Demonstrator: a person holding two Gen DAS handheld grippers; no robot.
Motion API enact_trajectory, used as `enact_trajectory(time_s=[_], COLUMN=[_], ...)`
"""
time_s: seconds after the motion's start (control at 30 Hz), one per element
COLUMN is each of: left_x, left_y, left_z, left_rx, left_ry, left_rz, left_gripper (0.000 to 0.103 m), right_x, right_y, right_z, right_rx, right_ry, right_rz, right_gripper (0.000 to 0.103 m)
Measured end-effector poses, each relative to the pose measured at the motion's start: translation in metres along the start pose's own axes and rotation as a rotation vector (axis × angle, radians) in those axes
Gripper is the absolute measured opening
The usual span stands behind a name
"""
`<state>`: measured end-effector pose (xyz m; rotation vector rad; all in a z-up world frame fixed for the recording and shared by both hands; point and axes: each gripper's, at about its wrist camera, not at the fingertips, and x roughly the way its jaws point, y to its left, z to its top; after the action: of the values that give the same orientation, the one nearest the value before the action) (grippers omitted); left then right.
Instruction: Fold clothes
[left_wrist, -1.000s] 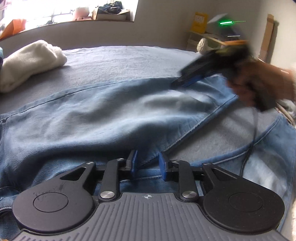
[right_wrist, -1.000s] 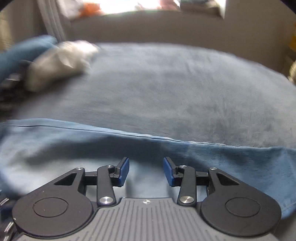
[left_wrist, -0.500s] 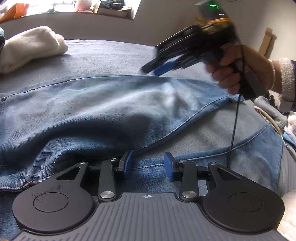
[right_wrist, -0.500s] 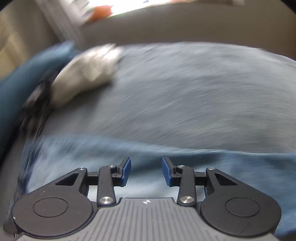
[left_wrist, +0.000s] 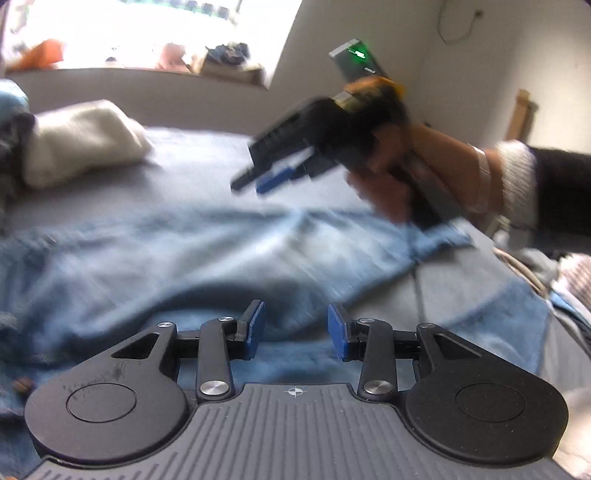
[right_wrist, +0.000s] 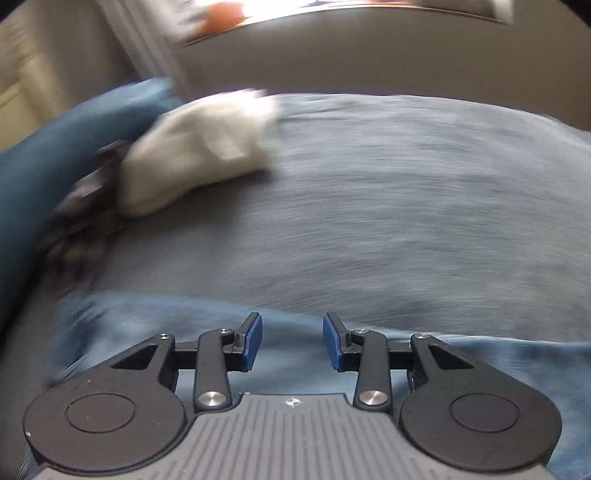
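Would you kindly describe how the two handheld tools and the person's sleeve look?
Each tool, left and right, has black linkage arms, blue pads, round black discs and a ribbed grey body. The sleeve is dark with a pale fleecy cuff.

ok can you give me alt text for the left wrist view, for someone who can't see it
The open left gripper hovers low over light blue jeans spread across a grey-blue bed cover. Above the jeans, blurred by motion, a hand holds the right gripper in the air. A folded cream garment lies at the far left, below a bright window.
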<state>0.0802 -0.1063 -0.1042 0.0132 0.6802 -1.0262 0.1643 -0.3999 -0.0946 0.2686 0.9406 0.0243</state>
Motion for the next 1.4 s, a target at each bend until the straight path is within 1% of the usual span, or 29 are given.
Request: enact_trajectory(time_s=[0.07,0.1,0.13,0.2,0.27,0.3,0.4,0.47,0.5,0.53,0.6,0.73,0.8,0.83,0.87,0.93,0.97,1.0,1.07,1.13,1.27,1.4], left_x=[0.01,0.015,0.019,0.022,0.023,0.024,0.023,0.02,0.02,0.02,0.021,0.022,0.024,0.025,0.025,0.026,0.026,0.026,0.029,0.028,0.028,0.032], left_y=[0.01,0.015,0.019,0.023,0.022,0.021,0.021,0.021,0.022,0.022,0.022,0.019,0.019,0.019,0.019,0.018,0.017,0.016,0.014,0.013,0.016,0.015], left_z=[0.002,0.0,-0.003,-0.009,-0.012,-0.014,-0.017,-0.023,-0.023,-0.023,-0.024,-0.025,-0.024,-0.023,-0.023,-0.023,-0.023,-0.023,-0.023,-0.022,-0.023,-0.021], left_rx=[-0.04,-0.063,-0.089,-0.135,-0.15,-0.146,-0.158,-0.179,-0.186,-0.189,-0.19,-0.17,-0.158,-0.151,-0.146,-0.145,-0.143,-0.137,-0.128,-0.129,-0.129,-0.14], left_ry=[0.052,0.075,0.096,0.115,0.13,0.134,0.145,0.143,0.142,0.141,0.138,0.141,0.142,0.143,0.143,0.143,0.143,0.143,0.144,0.145,0.148,0.151], left_rz=[0.048,0.059,0.062,0.047,0.037,0.035,0.02,0.008,0.004,0.0,-0.002,0.005,0.009,0.012,0.013,0.017,0.02,0.023,0.026,0.027,0.025,0.024], left_gripper=[0.039,0.039,0.039,0.039,0.039,0.039,0.039,0.039,0.039,0.039,0.039,0.039,0.039,0.039,0.039,0.039,0.039,0.039,0.039,0.039,0.039,0.039], right_x=[0.011,0.021,0.032,0.054,0.075,0.078,0.087,0.077,0.069,0.061,0.051,0.07,0.094,0.104,0.109,0.108,0.104,0.099,0.082,0.056,-0.002,-0.027], right_y=[0.023,0.032,0.036,0.043,0.051,0.054,0.049,0.051,0.054,0.058,0.068,0.1,0.11,0.11,0.107,0.094,0.083,0.073,0.05,0.023,-0.045,-0.118], right_z=[-0.004,-0.008,-0.009,-0.012,-0.015,-0.01,0.003,0.008,0.009,0.009,0.007,-0.004,-0.01,-0.009,-0.004,0.008,0.011,0.015,0.016,0.01,-0.012,-0.041], right_rx=[-0.054,-0.059,-0.069,-0.09,-0.11,-0.116,-0.015,0.005,-0.008,-0.016,-0.022,-0.115,-0.133,-0.113,-0.072,0.052,0.129,0.203,0.289,0.353,0.483,0.57], right_ry=[0.086,0.136,0.135,0.132,0.124,0.085,0.075,0.041,0.033,0.031,0.076,0.255,0.284,0.273,0.231,0.117,0.076,0.038,0.004,-0.022,-0.056,-0.051], right_rz=[0.084,0.107,0.079,0.023,-0.033,-0.059,-0.082,-0.074,-0.063,-0.035,0.065,0.197,0.155,0.152,0.155,0.161,0.147,0.132,0.082,0.111,0.099,-0.038], right_gripper=[0.039,0.039,0.039,0.039,0.038,0.038,0.038,0.038,0.039,0.039,0.04,0.04,0.04,0.04,0.039,0.038,0.038,0.04,0.04,0.04,0.04,0.041])
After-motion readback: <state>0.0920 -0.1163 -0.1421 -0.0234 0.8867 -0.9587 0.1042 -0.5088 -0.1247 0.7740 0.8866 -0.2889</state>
